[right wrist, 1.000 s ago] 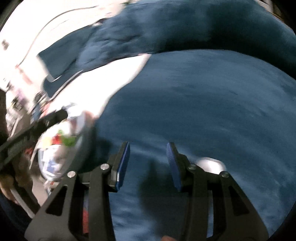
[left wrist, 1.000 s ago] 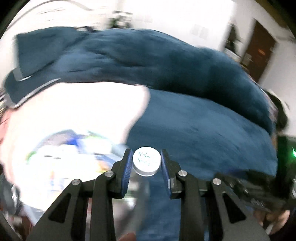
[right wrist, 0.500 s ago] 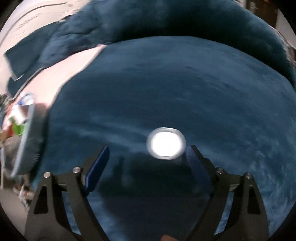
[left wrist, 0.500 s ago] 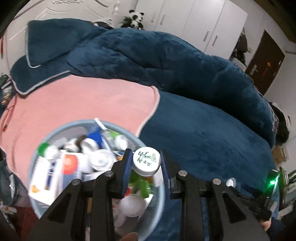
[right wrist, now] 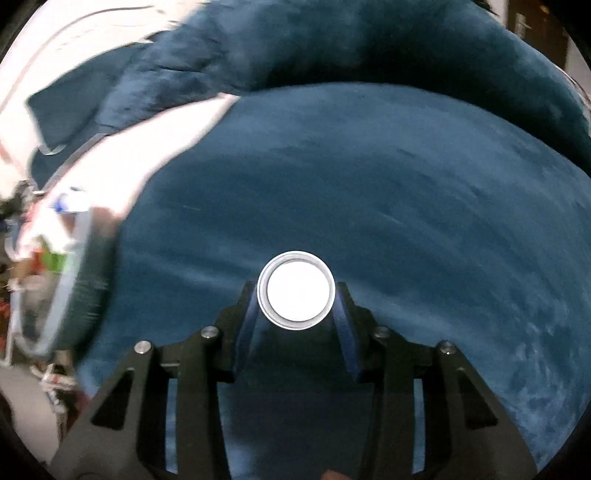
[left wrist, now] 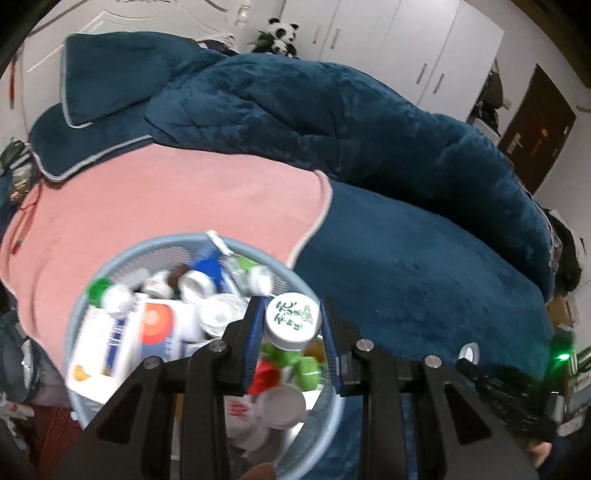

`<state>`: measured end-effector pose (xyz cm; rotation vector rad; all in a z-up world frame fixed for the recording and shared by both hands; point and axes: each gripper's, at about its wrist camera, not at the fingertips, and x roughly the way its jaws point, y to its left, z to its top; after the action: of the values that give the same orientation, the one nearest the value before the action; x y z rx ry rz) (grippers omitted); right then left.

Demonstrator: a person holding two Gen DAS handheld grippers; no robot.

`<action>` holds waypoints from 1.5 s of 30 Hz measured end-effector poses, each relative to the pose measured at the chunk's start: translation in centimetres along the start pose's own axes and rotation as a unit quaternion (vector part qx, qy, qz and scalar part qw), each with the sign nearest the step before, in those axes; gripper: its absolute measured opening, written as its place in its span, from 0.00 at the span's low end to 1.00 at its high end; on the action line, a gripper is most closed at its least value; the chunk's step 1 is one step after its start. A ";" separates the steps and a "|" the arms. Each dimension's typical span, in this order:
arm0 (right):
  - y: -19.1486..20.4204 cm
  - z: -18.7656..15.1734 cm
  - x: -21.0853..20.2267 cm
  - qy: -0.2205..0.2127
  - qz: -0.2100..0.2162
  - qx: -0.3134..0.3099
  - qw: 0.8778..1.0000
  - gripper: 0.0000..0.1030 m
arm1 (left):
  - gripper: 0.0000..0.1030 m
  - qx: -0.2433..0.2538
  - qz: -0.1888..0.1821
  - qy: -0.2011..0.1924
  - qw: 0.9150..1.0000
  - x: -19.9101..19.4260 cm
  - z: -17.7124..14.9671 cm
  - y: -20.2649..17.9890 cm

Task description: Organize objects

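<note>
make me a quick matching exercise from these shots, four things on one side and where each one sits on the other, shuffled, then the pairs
Things
1. white-capped bottle with green print
2. round silver-rimmed white container
3. light blue mesh basket
4. stuffed panda toy

Places
A. on the pink blanket
B. at the back, near the white wardrobe
C. in the left gripper
D. between the right gripper fingers, over the dark blue plush blanket

Pairs: 1-C, 2-D, 3-A, 4-B

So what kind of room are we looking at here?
Most likely a bedroom: a bed with a dark blue quilt and pink blanket, white wardrobe doors behind, and toy pandas on top.
</note>
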<state>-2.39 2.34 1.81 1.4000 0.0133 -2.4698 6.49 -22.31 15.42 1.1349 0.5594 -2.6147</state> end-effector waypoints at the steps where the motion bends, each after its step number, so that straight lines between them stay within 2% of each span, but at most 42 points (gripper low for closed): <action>1: 1.8 0.7 -0.6 -0.008 0.023 -0.013 1.000 0.40 | 0.30 -0.005 0.005 -0.004 1.000 -0.3 0.2 0.6; 4: 7.8 3.0 -1.6 -0.024 0.094 -0.057 0.994 0.40 | 0.30 -0.027 0.024 -0.014 0.999 -1.2 0.9 2.7; 7: 14.6 5.2 -2.3 -0.025 0.169 -0.108 0.979 0.41 | 0.30 -0.047 0.048 -0.018 0.998 -1.1 1.7 4.9; 10: 19.4 6.9 -1.6 -0.004 0.228 -0.119 0.966 0.41 | 0.30 -0.066 0.059 -0.013 0.996 -0.3 2.2 6.9; 12: 20.9 7.3 -0.4 0.023 0.245 -0.111 0.963 0.41 | 0.31 -0.083 0.050 0.002 0.995 0.8 2.3 7.9; 13: 21.4 7.4 0.7 0.045 0.253 -0.104 0.961 0.41 | 0.35 -0.092 0.045 0.011 0.995 1.4 2.3 8.4; 14: 21.6 7.4 1.5 0.065 0.258 -0.100 0.959 0.41 | 0.53 -0.100 0.044 0.020 0.994 1.8 2.2 8.7; 15: 21.7 7.2 2.4 0.086 0.265 -0.093 0.956 0.45 | 0.67 -0.105 0.045 0.025 0.993 2.1 2.1 9.0; 17: 21.0 7.0 2.4 0.085 0.282 -0.076 0.953 0.61 | 0.74 -0.113 0.044 0.021 0.992 1.6 1.8 9.1; 18: 20.0 6.8 1.6 0.070 0.291 -0.067 0.952 0.74 | 0.84 -0.111 0.047 0.015 0.993 1.2 1.6 9.0; 19: 19.3 6.8 1.1 0.060 0.292 -0.063 0.953 0.87 | 0.88 -0.106 0.054 0.012 0.993 0.9 1.6 8.9; 21: 18.0 6.8 -0.2 0.039 0.277 -0.057 0.958 0.97 | 0.90 -0.088 0.071 0.000 0.994 0.1 1.3 8.3; 22: 17.3 6.7 -0.7 0.028 0.264 -0.055 0.963 0.98 | 0.91 -0.082 0.077 -0.001 0.994 -0.1 1.2 8.0; 23: 16.8 6.6 -1.1 0.020 0.251 -0.056 0.966 0.99 | 0.97 -0.073 0.083 -0.003 0.994 -0.4 1.2 7.6; 24: 16.1 6.4 -1.6 0.008 0.231 -0.057 0.971 1.00 | 1.00 -0.065 0.087 -0.007 0.994 -0.7 1.1 7.2; 29: 14.1 5.2 -2.6 -0.018 0.147 -0.062 0.987 1.00 | 1.00 -0.023 0.092 -0.013 0.995 -1.7 0.7 4.7; 33: 11.0 3.3 -3.5 -0.023 0.094 -0.048 0.994 1.00 | 1.00 0.009 0.072 -0.007 0.997 -1.9 0.2 1.6; 38: 6.6 0.5 -3.6 -0.005 0.044 -0.009 0.999 1.00 | 1.00 0.041 0.041 0.007 0.998 -1.4 -1.1 -2.7; 45: -2.1 -4.6 -3.8 0.017 -0.060 0.071 0.996 1.00 | 1.00 0.104 -0.015 0.048 0.993 1.7 -4.4 -10.4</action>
<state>2.72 6.02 2.28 1.5422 -0.0750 -2.5878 4.48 -11.13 14.01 1.3306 0.3281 -2.7053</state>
